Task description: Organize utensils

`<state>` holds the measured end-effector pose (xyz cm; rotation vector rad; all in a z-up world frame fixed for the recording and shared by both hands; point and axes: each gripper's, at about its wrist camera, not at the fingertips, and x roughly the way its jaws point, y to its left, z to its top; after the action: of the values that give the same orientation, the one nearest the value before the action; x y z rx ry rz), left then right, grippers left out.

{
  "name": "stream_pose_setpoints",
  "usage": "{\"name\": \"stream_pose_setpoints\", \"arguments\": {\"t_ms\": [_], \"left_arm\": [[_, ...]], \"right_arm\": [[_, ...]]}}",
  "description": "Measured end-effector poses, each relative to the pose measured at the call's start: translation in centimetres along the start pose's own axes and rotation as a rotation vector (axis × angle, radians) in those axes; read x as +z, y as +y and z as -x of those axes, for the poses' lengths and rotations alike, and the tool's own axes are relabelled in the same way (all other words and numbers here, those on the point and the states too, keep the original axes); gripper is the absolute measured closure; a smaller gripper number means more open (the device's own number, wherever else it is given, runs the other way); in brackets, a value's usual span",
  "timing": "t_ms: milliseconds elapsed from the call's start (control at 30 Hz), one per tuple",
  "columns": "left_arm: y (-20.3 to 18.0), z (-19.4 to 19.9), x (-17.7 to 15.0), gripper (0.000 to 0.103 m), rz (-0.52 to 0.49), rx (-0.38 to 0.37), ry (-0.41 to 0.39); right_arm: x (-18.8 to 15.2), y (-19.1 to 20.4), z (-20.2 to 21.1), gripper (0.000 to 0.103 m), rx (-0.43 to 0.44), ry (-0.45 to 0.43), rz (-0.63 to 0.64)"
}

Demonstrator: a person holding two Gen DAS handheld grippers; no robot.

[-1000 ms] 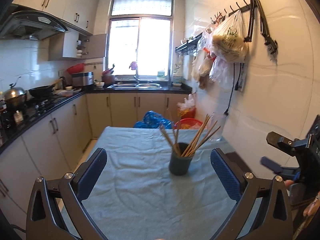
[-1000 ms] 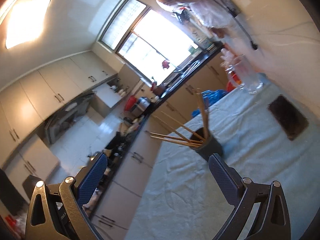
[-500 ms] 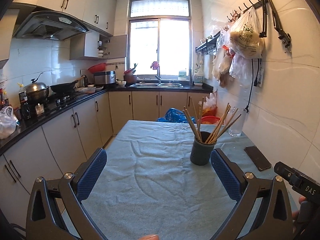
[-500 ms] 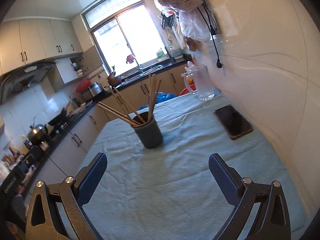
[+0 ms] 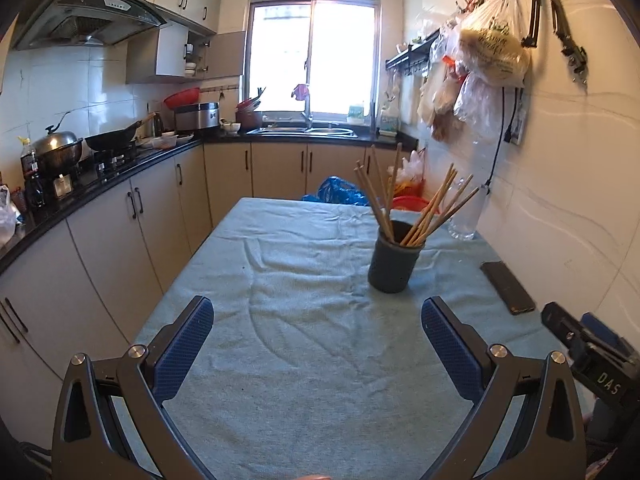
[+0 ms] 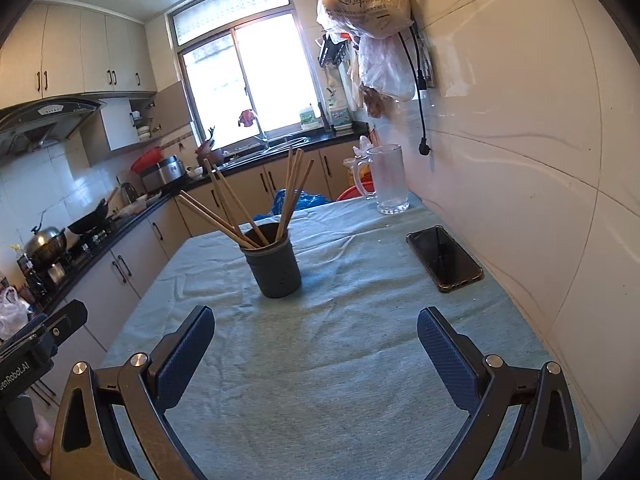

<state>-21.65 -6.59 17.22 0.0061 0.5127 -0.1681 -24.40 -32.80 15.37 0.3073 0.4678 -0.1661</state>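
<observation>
Kitchen table point(image 5: 304, 360), cloth-covered: both my grippers, left point(image 5: 318, 344) and right point(image 6: 316, 344), have swung level, jaws apart and empty, facing the chopsticks point(image 5: 416, 204) fanned in the dark cup point(image 5: 394, 258) mid-table, untouched.

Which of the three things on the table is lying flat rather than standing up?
The phone by the wall. It lies flat on the cloth, while the dark cup holding the chopsticks and the glass mug both stand upright.

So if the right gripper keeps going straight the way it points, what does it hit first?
Most likely the dark cup holding chopsticks, which stands just left of centre ahead of the open right gripper. Only bare cloth lies between.
</observation>
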Motion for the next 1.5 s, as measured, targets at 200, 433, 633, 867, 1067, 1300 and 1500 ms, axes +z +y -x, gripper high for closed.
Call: {"name": "stream_pose_setpoints", "arguments": {"t_ms": [200,433,633,867,1067,1300,1500], "left_arm": [[-0.4,-1.9,-0.6,0.000,-0.044,0.003,0.069],[-1.1,-4.5,-1.6,0.000,-0.078,-0.054,0.171],[-0.8,-5.7,-2.3,0.000,-0.071,-0.040,0.183],[-0.3,-6.2,-2.4,0.000,-0.051,-0.027,0.182],[0.0,-6.4,-2.3,0.000,-0.042,-0.022,0.183],[0.0,-6.3,-2.4,0.000,-0.047,-0.024,0.183],[-0.1,-6.3,-2.5,0.000,-0.051,-0.024,0.185]], "right_arm": [[-0.3,0.3,-0.7,0.000,-0.028,-0.011,0.020],[-0.9,0.5,-2.2,0.000,-0.021,0.008,0.017],[-1.0,0.6,-3.7,0.000,-0.089,0.057,0.046],[-0.9,0.0,-4.8,0.000,-0.149,0.085,0.045],[-1.2,-0.3,-5.1,0.000,-0.124,0.106,0.019],[-1.4,0.0,-4.9,0.000,-0.119,0.096,0.034],[-1.6,0.7,-4.8,0.000,-0.132,0.093,0.067]]}}
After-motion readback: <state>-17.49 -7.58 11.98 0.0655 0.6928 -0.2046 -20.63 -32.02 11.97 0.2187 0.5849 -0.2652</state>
